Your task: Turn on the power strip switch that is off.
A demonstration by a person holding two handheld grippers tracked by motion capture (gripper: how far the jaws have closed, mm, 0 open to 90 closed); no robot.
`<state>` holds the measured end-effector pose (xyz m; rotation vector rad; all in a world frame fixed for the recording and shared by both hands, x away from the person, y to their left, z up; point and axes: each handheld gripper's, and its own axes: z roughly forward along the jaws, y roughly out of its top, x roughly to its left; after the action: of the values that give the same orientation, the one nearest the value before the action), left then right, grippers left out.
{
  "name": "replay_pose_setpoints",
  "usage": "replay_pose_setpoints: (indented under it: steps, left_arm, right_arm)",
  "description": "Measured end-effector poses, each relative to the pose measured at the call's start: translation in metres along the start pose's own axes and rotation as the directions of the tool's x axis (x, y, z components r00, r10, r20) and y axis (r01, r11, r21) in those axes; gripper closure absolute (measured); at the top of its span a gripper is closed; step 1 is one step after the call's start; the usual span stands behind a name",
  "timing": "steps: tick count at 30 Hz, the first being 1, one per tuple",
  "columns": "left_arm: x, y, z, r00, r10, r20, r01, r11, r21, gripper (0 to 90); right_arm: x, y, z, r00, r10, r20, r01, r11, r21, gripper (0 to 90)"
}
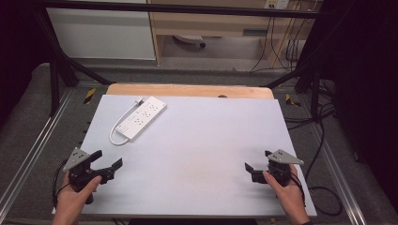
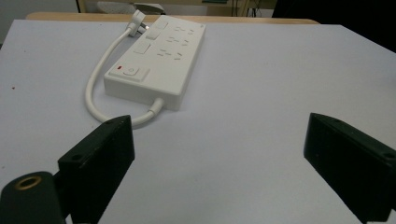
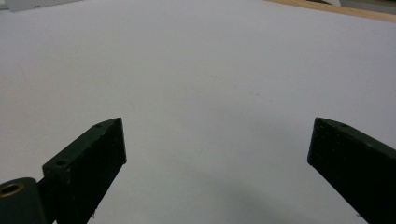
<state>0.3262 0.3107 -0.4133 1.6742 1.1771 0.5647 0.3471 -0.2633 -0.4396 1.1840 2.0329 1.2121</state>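
- Pale grey tabletop (image 1: 197,154) carries a white plastic power strip (image 1: 142,117) with looped cord at far left.
- We hold our left gripper (image 1: 109,161) and right gripper (image 1: 257,161) near us, both spread wide, pinching nothing.

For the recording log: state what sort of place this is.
Probably a lab data-collection station: a white table inside a black metal frame, two hand-held black grippers, and a white power strip laid out.
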Motion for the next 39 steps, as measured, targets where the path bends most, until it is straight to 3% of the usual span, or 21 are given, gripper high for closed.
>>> replay_pose_setpoints:
  steps: [5,19,21,24,31,39]
  left_arm:
    - [0.002,0.008,0.006,0.9997,-0.006,0.025,0.006,1.0,0.006,8.8]
    - [0.013,0.037,0.028,0.9998,-0.021,0.007,0.021,0.9994,0.028,9.0]
    - [0.015,0.045,0.035,0.9992,-0.039,0.011,0.039,0.9987,0.034,9.2]
    - [0.017,0.052,0.044,0.9995,-0.03,0.007,0.029,0.9987,0.042,9.3]
    - [0.02,0.069,0.061,0.9938,-0.107,0.029,0.107,0.994,0.022,11.3]
    - [0.02,0.089,0.078,0.9955,-0.095,0.006,0.095,0.9953,0.019,12.7]
  right_arm:
    - [0.0,0.001,0.0,1.0,-0.007,-0.002,0.007,1.0,-0.005,4.8]
    - [0.001,0.001,0.0,0.9999,-0.005,-0.016,0.005,1.0,0.002,4.8]
    - [0.002,0.001,0.001,0.9999,-0.003,-0.015,0.003,1.0,0.005,4.6]
    - [0.002,0.002,0.001,0.9999,-0.006,-0.012,0.006,1.0,0.004,4.6]
    - [0.003,0.002,0.001,0.9998,-0.013,-0.014,0.013,1.0,0.008,4.5]
    - [0.003,0.002,0.001,0.9997,-0.016,-0.02,0.016,1.0,0.013,4.4]
